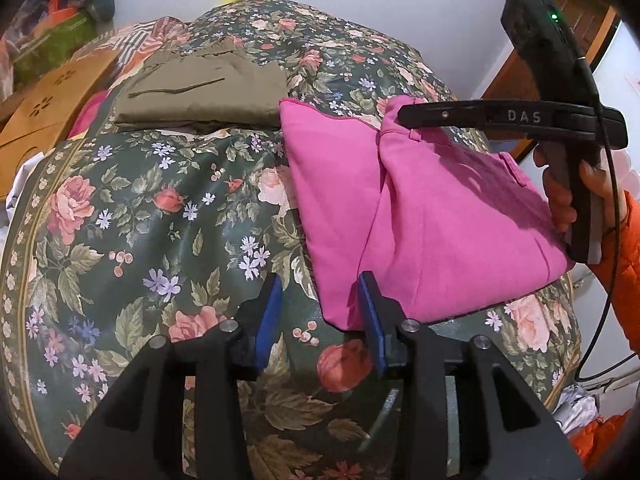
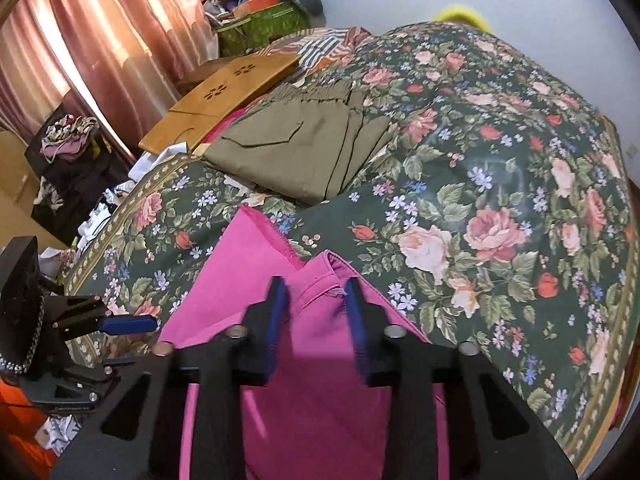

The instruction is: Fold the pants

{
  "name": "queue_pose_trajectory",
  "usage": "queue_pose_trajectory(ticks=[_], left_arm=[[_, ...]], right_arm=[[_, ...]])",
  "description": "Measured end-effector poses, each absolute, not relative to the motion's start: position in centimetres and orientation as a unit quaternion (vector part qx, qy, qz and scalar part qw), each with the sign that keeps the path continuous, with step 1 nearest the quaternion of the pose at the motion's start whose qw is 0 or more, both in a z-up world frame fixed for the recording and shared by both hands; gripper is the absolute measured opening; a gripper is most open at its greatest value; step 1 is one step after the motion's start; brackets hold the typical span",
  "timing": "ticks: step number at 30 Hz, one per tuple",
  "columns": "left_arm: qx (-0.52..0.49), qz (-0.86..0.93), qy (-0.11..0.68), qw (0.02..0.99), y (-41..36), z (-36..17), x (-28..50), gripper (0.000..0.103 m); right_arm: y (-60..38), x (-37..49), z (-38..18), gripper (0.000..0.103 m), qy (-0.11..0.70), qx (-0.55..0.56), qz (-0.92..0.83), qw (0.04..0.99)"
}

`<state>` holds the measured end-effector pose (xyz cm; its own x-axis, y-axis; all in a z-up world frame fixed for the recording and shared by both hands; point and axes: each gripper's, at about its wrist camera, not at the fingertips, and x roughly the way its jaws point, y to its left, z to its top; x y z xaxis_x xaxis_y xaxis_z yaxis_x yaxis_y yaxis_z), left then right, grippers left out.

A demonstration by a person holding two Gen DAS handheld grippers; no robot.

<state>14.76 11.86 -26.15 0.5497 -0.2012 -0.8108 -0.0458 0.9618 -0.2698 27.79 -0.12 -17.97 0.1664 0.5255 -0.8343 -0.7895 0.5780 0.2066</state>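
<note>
Pink pants lie folded on a floral bedspread. My left gripper is open at the near corner of the fold, its right pad against the pink edge and holding nothing. My right gripper is open just above the pants, near a raised fold at the waistband. In the left wrist view the right gripper reaches in from the right over the pants' far corner. In the right wrist view the left gripper shows at the left edge.
Folded olive pants lie further back on the bed, also in the right wrist view. A wooden board and piled clothes lie at the bed's left side. Pink curtains hang at the left.
</note>
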Motion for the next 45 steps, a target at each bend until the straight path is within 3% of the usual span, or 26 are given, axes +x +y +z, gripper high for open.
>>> queue_pose_trajectory(ticks=[6, 15, 21, 25, 27, 29, 30, 32, 37, 40, 45], left_arm=[[-0.126, -0.031, 0.478, 0.869, 12.1, -26.7, 14.8, 0.043], [-0.149, -0.019, 0.482, 0.863, 12.9, -27.5, 14.5, 0.043], [-0.140, -0.002, 0.479, 0.867, 13.2, -26.0, 14.2, 0.043], [-0.120, -0.001, 0.457, 0.881, 12.9, -23.4, 14.0, 0.044], [-0.117, -0.008, 0.447, 0.887, 12.6, -22.2, 14.3, 0.050], [-0.112, -0.013, 0.440, 0.891, 12.2, -21.3, 14.6, 0.065], [-0.105, -0.014, 0.434, 0.895, 11.8, -20.7, 14.8, 0.068], [-0.088, -0.017, 0.427, 0.900, 10.9, -20.0, 15.4, 0.074], [-0.074, -0.034, 0.435, 0.897, 9.3, -20.1, 17.0, 0.076], [-0.073, -0.041, 0.447, 0.891, 8.7, -20.9, 18.0, 0.077], [-0.095, -0.045, 0.471, 0.876, 8.5, -22.7, 19.3, 0.077]], right_arm=[[1.3, 26.2, -18.2, 0.014, 0.427, -0.222, 0.434, 0.761], [0.7, 27.9, -18.6, 0.012, 0.440, -0.224, 0.409, 0.768], [-1.1, 27.2, -15.8, 0.028, 0.430, -0.185, 0.405, 0.785], [-4.1, 26.4, -13.1, 0.048, 0.413, -0.151, 0.394, 0.807], [-6.1, 25.8, -12.0, 0.051, 0.406, -0.132, 0.384, 0.819], [-7.6, 25.4, -11.4, 0.051, 0.402, -0.123, 0.371, 0.828], [-8.6, 25.0, -11.1, 0.053, 0.400, -0.118, 0.362, 0.834], [-10.3, 24.5, -10.9, 0.061, 0.399, -0.109, 0.343, 0.843], [-14.1, 22.7, -11.3, 0.066, 0.404, -0.101, 0.296, 0.860], [-16.0, 21.8, -12.4, 0.077, 0.421, -0.077, 0.281, 0.859], [-17.7, 21.1, -15.2, 0.078, 0.458, -0.033, 0.271, 0.846]])
